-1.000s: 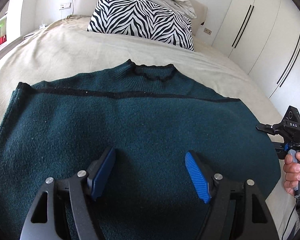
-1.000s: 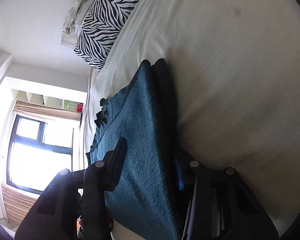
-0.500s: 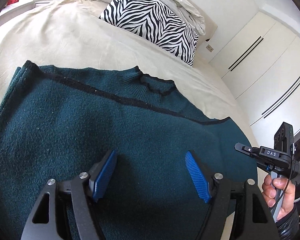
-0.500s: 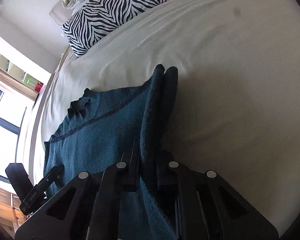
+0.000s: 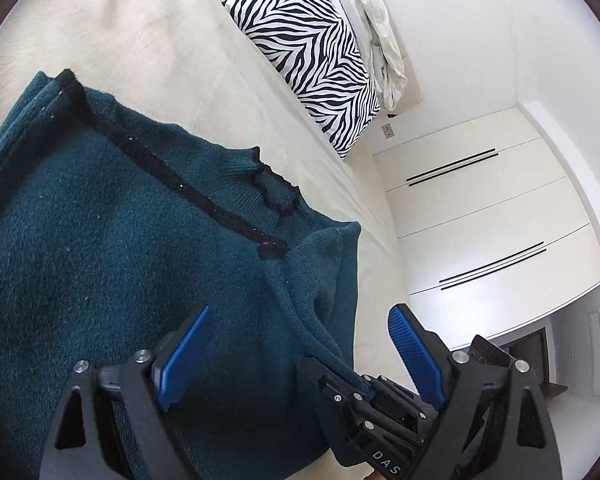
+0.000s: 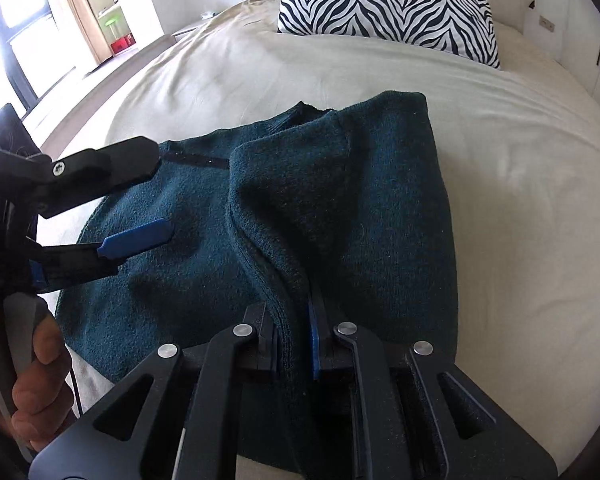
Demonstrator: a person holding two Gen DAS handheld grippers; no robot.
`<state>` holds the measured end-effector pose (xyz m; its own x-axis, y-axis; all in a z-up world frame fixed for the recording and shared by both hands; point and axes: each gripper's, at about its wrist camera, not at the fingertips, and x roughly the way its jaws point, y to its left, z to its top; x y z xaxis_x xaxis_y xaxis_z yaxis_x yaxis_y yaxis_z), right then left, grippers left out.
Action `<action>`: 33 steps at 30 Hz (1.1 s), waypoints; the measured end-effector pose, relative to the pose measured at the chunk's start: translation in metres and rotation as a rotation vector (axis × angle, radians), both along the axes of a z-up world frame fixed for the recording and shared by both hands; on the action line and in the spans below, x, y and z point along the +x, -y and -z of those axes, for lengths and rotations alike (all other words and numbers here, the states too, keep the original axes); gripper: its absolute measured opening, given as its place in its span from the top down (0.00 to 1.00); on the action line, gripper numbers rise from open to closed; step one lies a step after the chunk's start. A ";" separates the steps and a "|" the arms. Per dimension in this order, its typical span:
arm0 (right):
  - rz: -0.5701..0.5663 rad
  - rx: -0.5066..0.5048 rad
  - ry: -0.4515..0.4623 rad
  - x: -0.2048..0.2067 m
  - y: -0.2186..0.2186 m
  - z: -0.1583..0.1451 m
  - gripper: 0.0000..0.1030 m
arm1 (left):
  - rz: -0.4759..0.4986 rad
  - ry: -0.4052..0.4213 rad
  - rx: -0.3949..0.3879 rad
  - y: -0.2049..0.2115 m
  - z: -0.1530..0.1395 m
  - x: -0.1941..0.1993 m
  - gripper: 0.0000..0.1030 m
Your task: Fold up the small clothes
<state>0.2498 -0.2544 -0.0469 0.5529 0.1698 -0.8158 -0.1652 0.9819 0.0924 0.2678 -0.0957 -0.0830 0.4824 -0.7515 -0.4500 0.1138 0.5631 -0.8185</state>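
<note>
Jaws clamp sweater edge – right gripper marked "DAS".

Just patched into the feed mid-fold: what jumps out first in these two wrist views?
A dark teal sweater spread on the cream bed dominates both views, its right side doubled over toward the middle. The right gripper is shut on that folded edge, while the left gripper stands open over the sweater with nothing between its blue pads. At the head of the bed, a zebra-striped pillow stands out sharply.
</note>
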 end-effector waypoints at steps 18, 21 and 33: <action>-0.068 0.367 0.154 -0.095 0.027 -0.023 0.46 | 0.066 -0.085 0.127 0.027 0.013 0.031 0.87; -0.008 0.523 0.195 -0.136 0.069 -0.019 0.25 | 0.054 -0.086 0.124 0.019 0.011 0.034 0.87; 0.207 1.193 -0.196 -0.141 0.109 0.116 0.34 | 0.049 -0.068 0.154 0.016 -0.001 0.030 0.87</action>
